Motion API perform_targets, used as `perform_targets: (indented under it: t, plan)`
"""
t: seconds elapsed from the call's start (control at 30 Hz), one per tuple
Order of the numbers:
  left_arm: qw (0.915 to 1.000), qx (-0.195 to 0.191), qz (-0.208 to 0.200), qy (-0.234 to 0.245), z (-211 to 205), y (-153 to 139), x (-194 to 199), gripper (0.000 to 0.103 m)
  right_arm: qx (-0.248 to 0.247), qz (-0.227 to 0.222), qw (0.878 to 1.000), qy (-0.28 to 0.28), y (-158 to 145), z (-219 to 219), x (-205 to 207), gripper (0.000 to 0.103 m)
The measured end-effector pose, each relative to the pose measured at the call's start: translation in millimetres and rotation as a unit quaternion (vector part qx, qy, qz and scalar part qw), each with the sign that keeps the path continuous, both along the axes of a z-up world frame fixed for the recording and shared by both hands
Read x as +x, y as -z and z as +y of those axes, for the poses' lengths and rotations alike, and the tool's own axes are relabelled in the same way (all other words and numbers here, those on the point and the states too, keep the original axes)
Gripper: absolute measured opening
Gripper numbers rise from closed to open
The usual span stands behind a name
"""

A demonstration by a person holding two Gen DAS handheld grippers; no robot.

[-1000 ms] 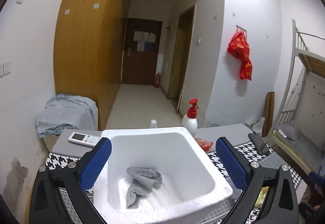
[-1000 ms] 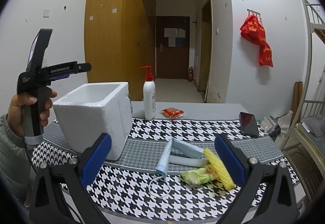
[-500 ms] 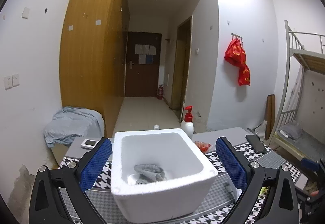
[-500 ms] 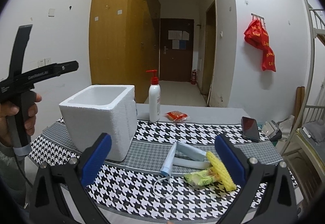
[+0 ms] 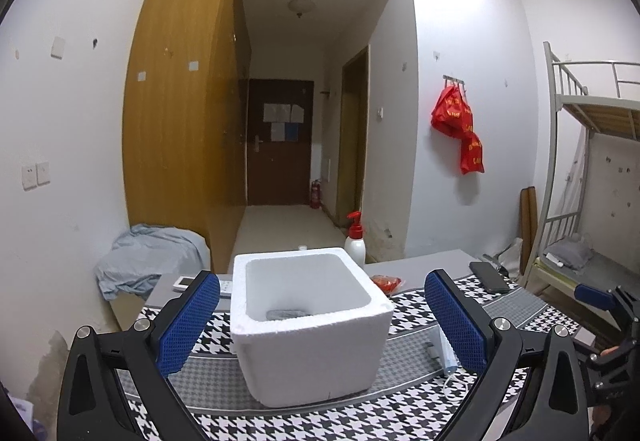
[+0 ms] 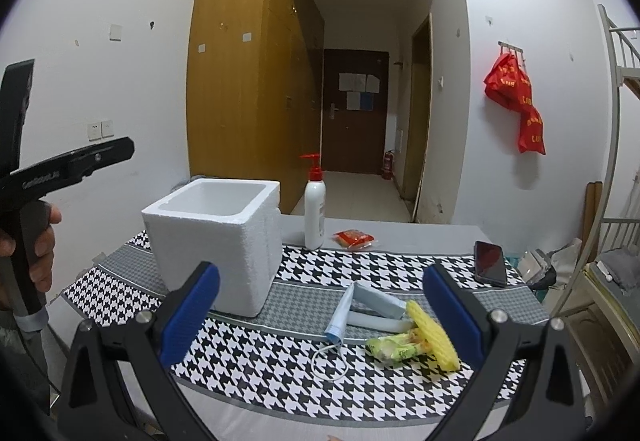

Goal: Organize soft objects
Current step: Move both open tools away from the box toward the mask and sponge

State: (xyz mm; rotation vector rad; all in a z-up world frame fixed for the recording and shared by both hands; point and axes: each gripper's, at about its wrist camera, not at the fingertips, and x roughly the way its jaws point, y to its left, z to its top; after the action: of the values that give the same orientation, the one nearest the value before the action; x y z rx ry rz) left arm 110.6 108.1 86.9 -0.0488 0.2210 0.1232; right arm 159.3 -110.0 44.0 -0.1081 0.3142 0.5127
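Observation:
A white foam box [image 5: 312,325] stands on the houndstooth cloth; it also shows in the right wrist view [image 6: 218,241]. A grey sock [image 5: 286,313] lies inside it, partly hidden by the rim. My left gripper [image 5: 320,325] is open and empty, held back from the box. My right gripper [image 6: 320,315] is open and empty, above the table's front. Under it lie a folded face mask [image 6: 362,305], a yellow foam net [image 6: 434,335] and a green packet [image 6: 394,347].
A pump bottle [image 6: 315,215], a red snack packet [image 6: 354,238] and a black phone [image 6: 490,262] lie at the table's back. A white remote [image 5: 188,282] lies behind the box. A bunk bed [image 5: 592,177] stands on the right.
My left gripper has pulled back and up from over the box, so the sock inside is now mostly hidden. The right gripper has barely moved.

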Motion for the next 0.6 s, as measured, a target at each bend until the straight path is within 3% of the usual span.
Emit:
perform_targets:
  t: [0.6]
  plan:
    - [0.9997,0.002,-0.023,-0.010,-35,25,-47,0.102,0.004,-0.026,0.999,-0.030,12,-24,-37,0.103]
